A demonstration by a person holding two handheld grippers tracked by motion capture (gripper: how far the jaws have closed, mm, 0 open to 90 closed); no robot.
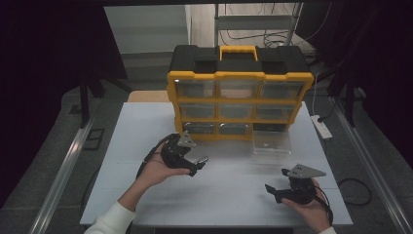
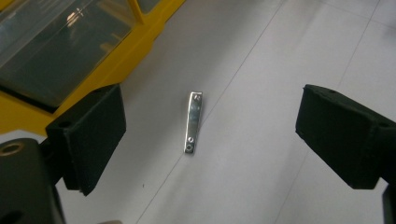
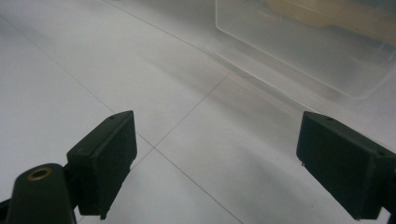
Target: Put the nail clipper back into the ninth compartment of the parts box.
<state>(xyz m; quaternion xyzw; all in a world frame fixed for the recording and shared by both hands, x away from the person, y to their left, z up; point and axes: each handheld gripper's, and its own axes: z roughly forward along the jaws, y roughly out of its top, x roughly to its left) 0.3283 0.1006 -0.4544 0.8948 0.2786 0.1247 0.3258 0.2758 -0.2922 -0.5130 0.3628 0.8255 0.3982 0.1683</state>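
Nail clipper (image 1: pixel 203 159) lies flat on the white tabletop (image 1: pixel 234 195) by the left claw (image 1: pixel 192 165). In the left gripper view, jaws spread wide; thin metal could skid. Right claw (image 3: pixel 215 163) gapes, empty.

A white desk (image 1: pixel 146 146) carries a yellow-and-black plastic drawer organiser (image 1: pixel 238 92) with clear drawers. One clear plastic drawer (image 1: pixel 271 143) lies out in front of it. A white power strip (image 1: pixel 321 126) rests at the desk's far right edge.
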